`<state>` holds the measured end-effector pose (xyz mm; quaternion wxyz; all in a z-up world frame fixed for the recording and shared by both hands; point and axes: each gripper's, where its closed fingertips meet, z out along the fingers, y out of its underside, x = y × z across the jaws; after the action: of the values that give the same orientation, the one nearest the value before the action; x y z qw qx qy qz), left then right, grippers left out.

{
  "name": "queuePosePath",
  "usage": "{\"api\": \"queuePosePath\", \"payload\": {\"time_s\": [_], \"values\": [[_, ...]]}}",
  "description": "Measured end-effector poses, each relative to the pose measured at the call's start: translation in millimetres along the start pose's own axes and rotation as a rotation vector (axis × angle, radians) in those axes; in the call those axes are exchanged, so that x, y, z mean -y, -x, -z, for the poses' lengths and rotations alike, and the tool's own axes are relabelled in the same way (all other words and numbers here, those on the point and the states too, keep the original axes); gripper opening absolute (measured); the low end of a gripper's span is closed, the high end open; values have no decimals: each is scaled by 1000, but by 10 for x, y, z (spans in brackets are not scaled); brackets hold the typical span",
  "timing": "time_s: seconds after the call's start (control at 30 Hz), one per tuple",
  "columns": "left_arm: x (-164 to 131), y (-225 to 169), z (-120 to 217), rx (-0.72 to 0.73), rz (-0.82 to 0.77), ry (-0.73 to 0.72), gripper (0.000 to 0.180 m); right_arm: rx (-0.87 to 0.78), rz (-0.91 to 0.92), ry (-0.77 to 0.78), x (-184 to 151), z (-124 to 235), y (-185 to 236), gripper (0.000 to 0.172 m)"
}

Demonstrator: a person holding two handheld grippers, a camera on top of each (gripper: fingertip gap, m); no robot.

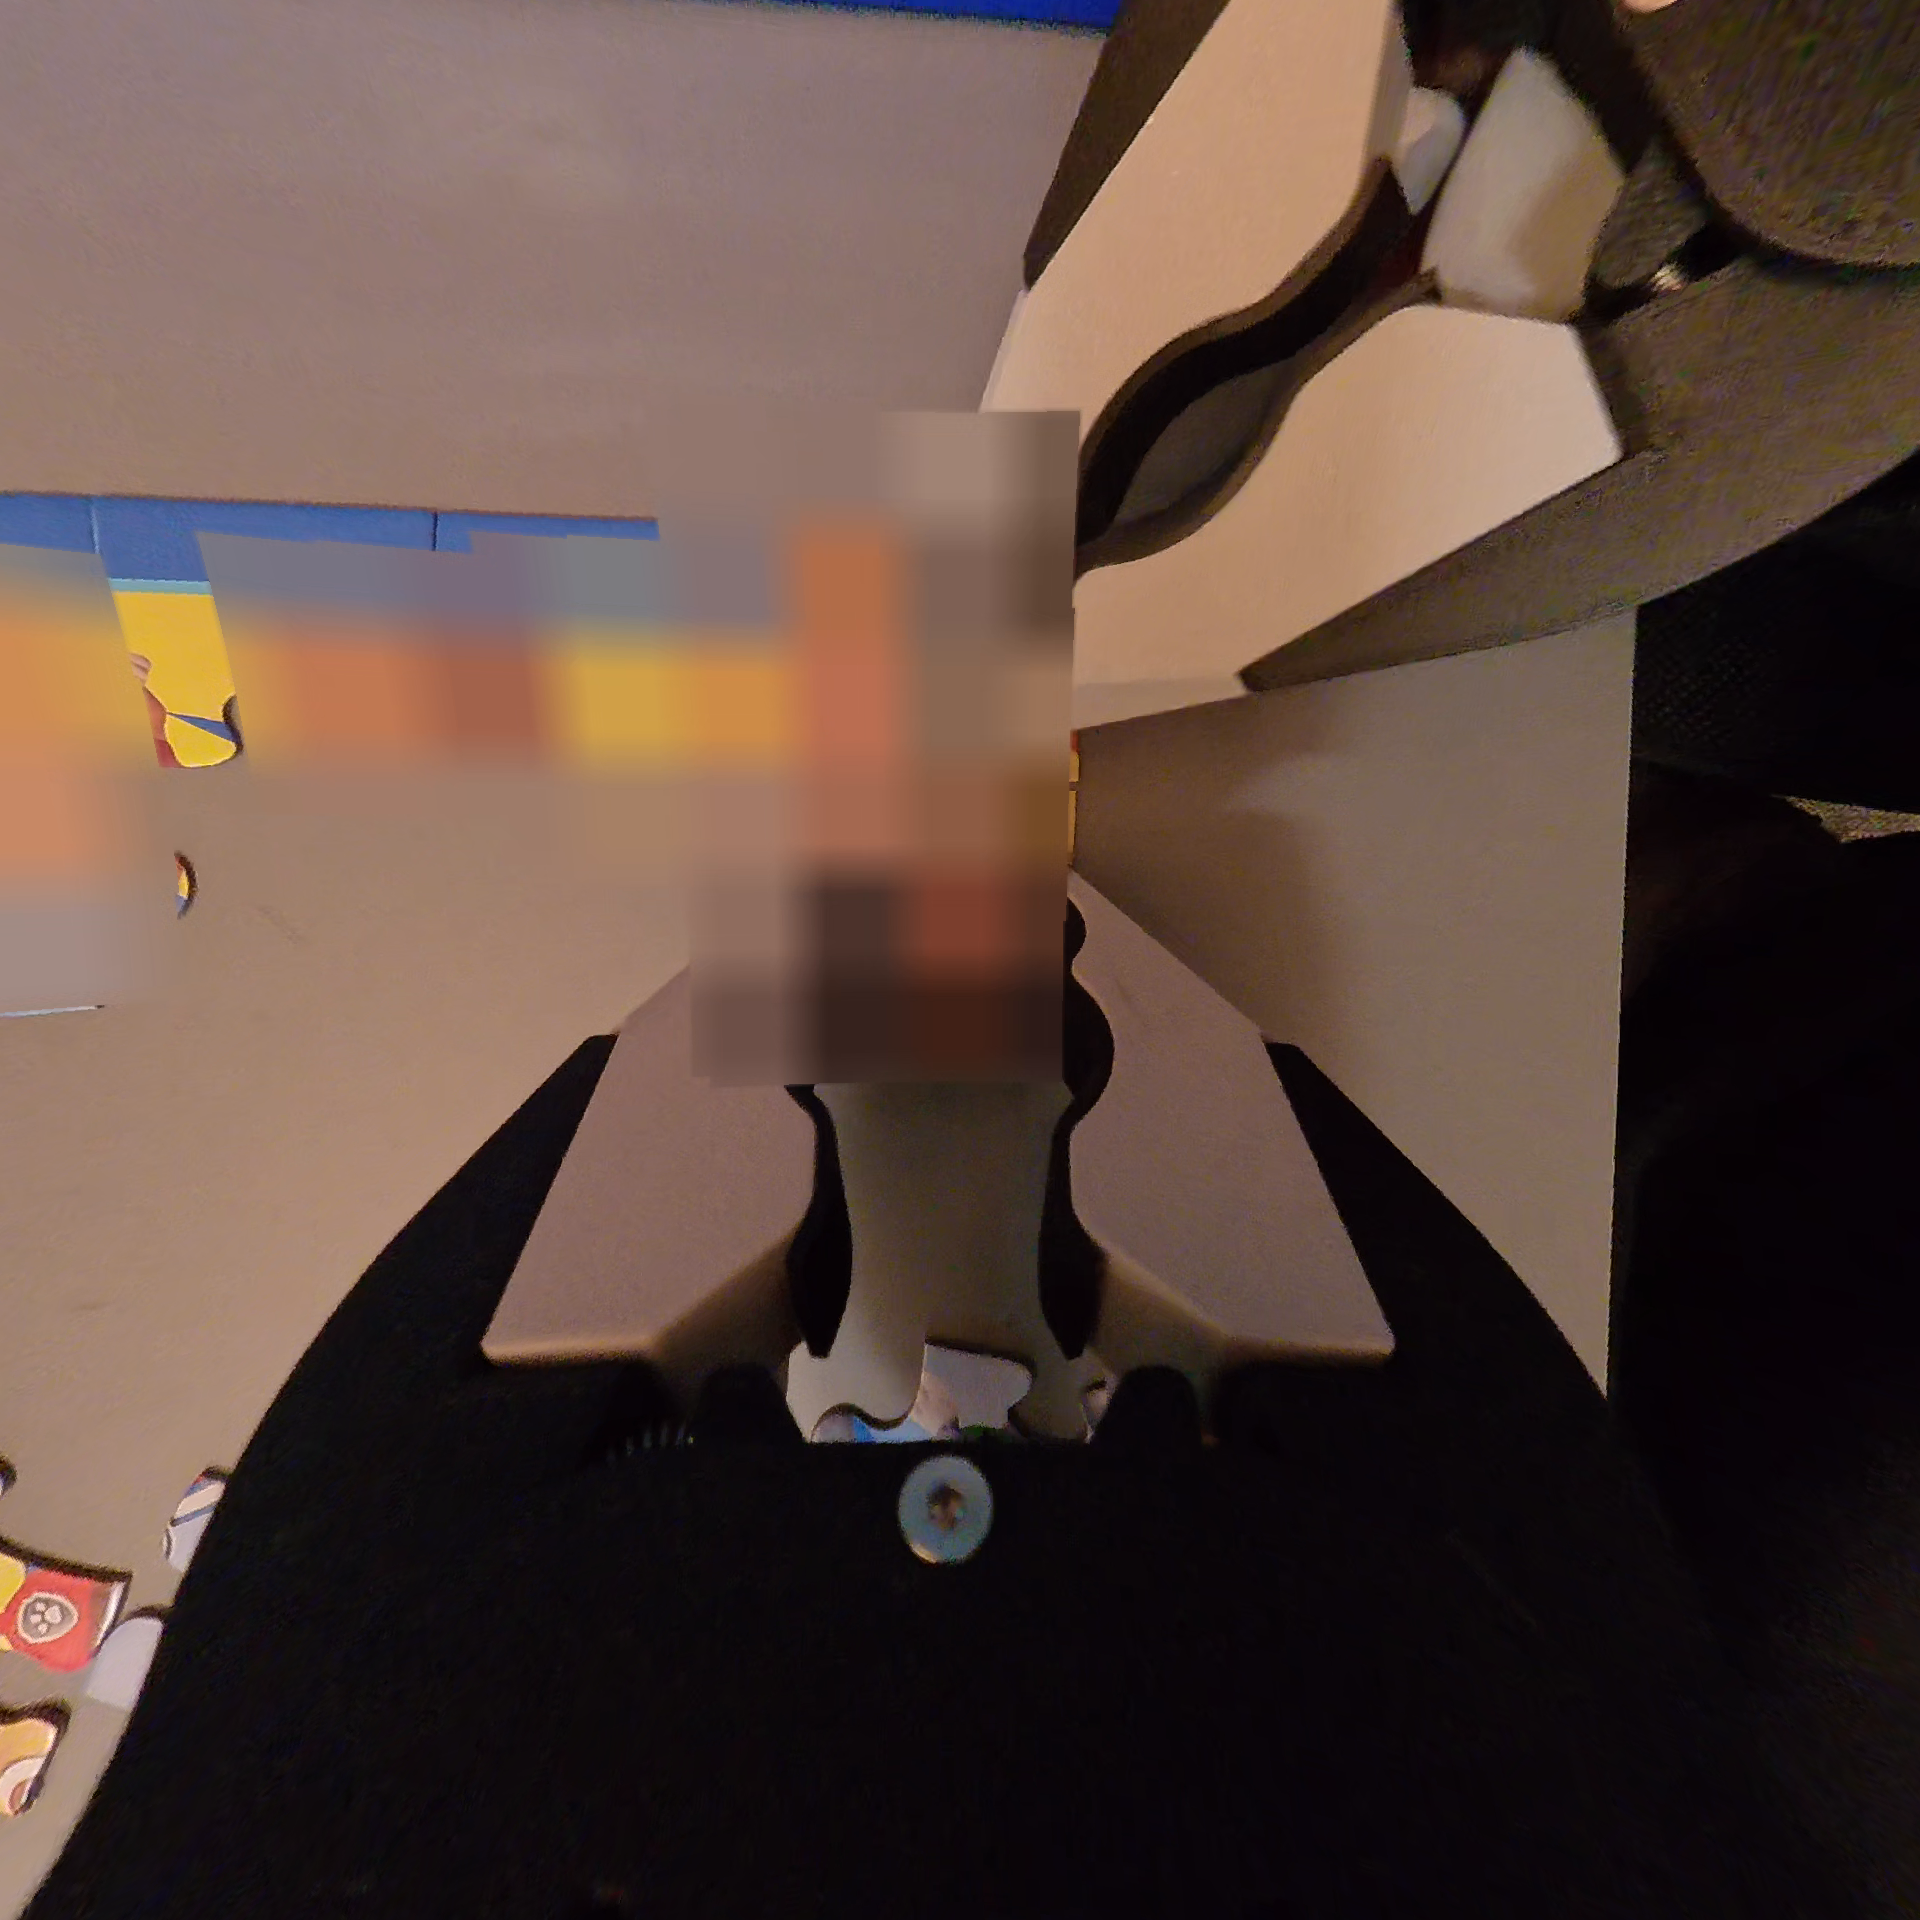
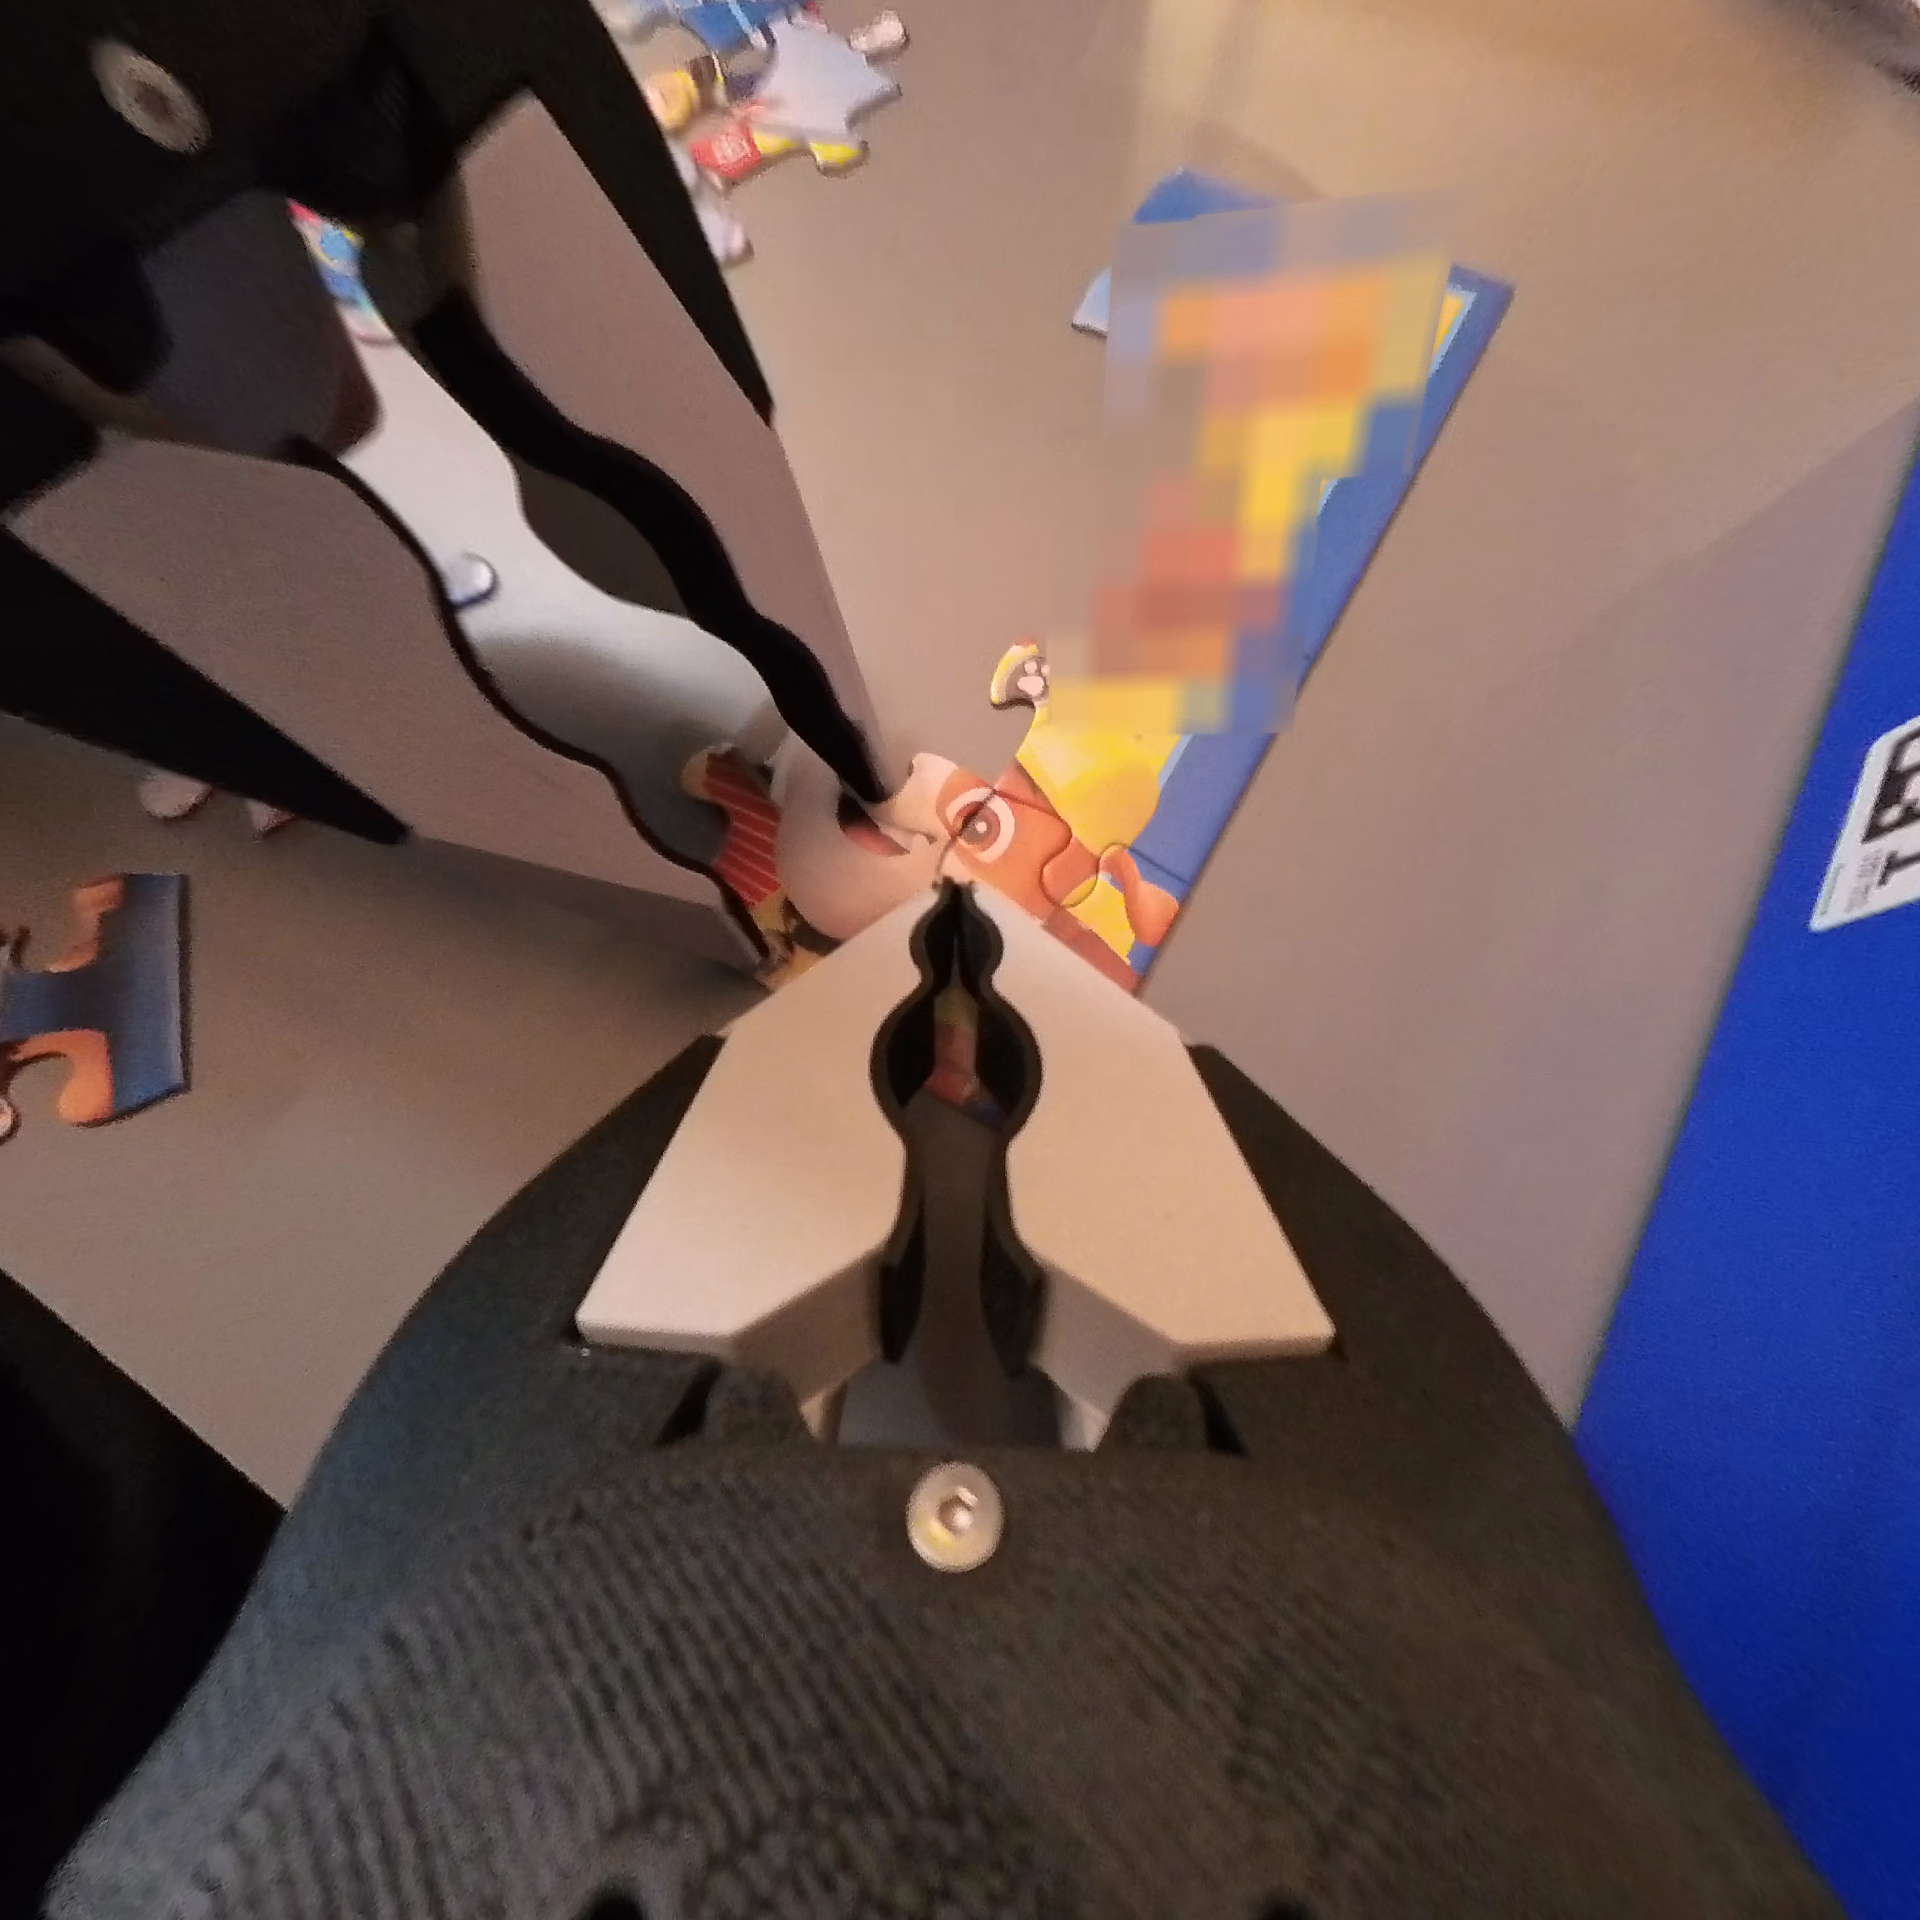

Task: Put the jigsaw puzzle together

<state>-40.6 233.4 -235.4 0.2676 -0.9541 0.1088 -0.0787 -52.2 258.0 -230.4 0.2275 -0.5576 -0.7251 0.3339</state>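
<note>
Right gripper (image 2: 954,894) jaws closed, nothing between, tips at edge of joined puzzle (image 2: 1081,831). Left gripper (image 2: 821,821) parted, tips straddling piece (image 2: 821,862) beside puzzle; grip unclear. Loose pieces (image 2: 790,104) beyond.

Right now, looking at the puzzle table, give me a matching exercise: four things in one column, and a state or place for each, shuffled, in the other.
1. right gripper
2. left gripper
3. loose blue-and-orange piece
4. blue panel

A. fingers apart
B. bears a white sticker
C. fingers together
D. lies alone on the grey table

Pairs: 1-C, 2-A, 3-D, 4-B
</note>
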Motion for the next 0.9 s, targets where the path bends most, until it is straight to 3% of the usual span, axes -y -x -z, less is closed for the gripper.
{"api": "queuePosePath", "payload": {"time_s": [0.23,0.33,0.53,0.9], "values": [[3,-12,2,-18,4,0,37,25,-47,15,-14,-6,-4,0],[0,1,17,-23,-3,10,46,18,-53,42,-17,-7,-3,0],[179,4,81,-39,22,-104,50,38,-68,41,-17,-9,-5,0],[122,54,-50,60,-34,-59,36,38,-61,38,-15,-8,-8,0]]}}
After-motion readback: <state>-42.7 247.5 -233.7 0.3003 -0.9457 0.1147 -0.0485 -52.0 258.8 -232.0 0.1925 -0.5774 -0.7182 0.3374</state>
